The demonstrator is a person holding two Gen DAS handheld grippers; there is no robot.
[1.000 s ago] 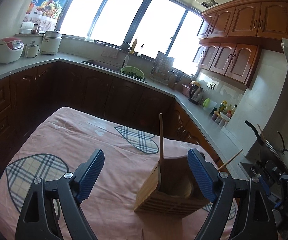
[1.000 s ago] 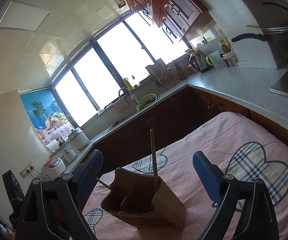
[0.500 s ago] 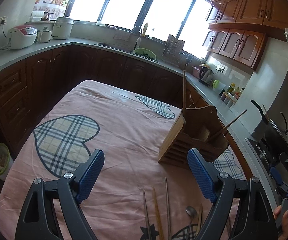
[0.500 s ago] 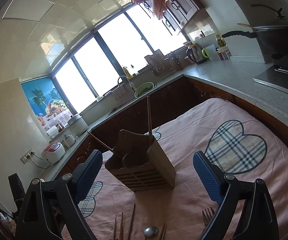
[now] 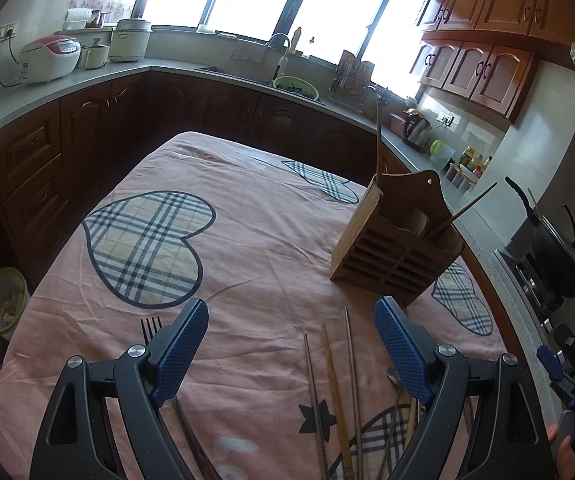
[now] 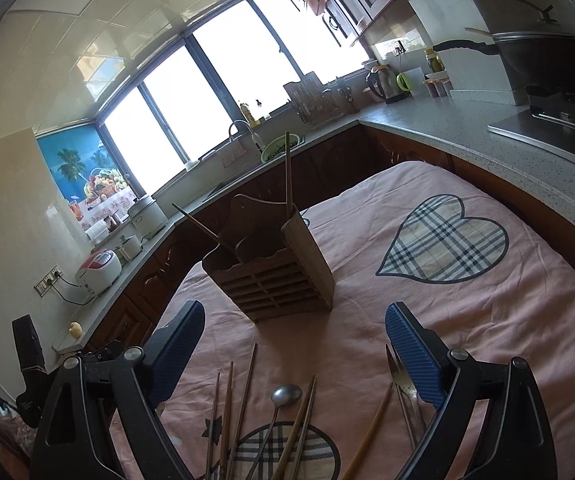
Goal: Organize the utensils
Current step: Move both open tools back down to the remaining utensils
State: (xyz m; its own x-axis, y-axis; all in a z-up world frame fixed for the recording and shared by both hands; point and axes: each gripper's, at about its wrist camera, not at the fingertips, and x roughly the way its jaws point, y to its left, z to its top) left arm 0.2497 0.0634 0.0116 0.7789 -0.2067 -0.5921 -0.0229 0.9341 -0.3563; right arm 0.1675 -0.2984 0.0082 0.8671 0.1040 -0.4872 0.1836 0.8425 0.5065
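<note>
A wooden utensil holder (image 5: 399, 240) (image 6: 275, 272) stands on the pink cloth with two chopsticks (image 5: 377, 140) (image 6: 288, 168) sticking up out of it. Loose chopsticks (image 5: 335, 380) (image 6: 243, 400), a metal spoon (image 6: 285, 394) (image 5: 392, 378) and a fork (image 5: 150, 326) (image 6: 401, 384) lie on the cloth near the front. My left gripper (image 5: 291, 344) hangs open above the cloth, the fork beside its left finger and the chopsticks between the fingers lower down. My right gripper (image 6: 295, 344) is open over the loose utensils, nothing in it.
The table's pink cloth (image 5: 247, 248) carries plaid hearts. Kitchen counters (image 5: 87, 80) ring the table, with a rice cooker (image 5: 49, 58), a sink (image 5: 247, 74), a kettle (image 6: 383, 84) and a wok on the stove (image 6: 547, 60). A person's fingers (image 5: 563, 444) show at the right edge.
Both grippers have pulled back from the holder and tilted down, so the holder looks farther off and the loose chopsticks, spoon and fork have come into view. Both stayed open.
</note>
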